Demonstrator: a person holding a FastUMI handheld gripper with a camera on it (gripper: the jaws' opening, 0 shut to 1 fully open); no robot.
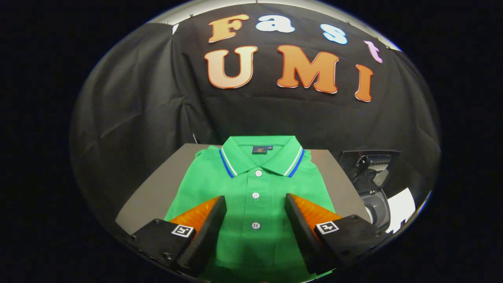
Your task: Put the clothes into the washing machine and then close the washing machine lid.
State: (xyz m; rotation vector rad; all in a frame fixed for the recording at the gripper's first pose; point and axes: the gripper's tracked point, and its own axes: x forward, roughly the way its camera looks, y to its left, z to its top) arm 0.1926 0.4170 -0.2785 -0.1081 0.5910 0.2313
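Gripper (255, 202) pitched down over the polo shirt (251, 184), aimed roughly along the shirt's button line. Fingers (212, 220) spread wide apart, nothing clamped between them. Gap between the fingers spans the shirt's placket; lower two buttons (256, 225) visible in that gap. Fingertips sit above or on the fabric at mid-chest; contact cannot be told from this angle. A square marker tag (183, 230) on each finger base.

Polo shirt green, folded neatly, lying flat and face up on a grey table (157, 188). Lower part of the shirt runs under the gripper, collar end pointing away. Collar (261, 157) beyond the fingertips, trimmed with white and blue stripes, a small dark label (261, 149) inside the neck. Top button just below the collar opening. Bare grey tabletop showing on both sides of the shirt, more to the shirt's left.

Off the shirt's right side, past the table edge: washing machine (379, 204), partly seen, with a dark lid (371, 165) standing raised and a grey round opening below it. White body panel beside that opening.

Behind the shirt's collar end: black cloth booth wall (129, 110), hanging in folds.
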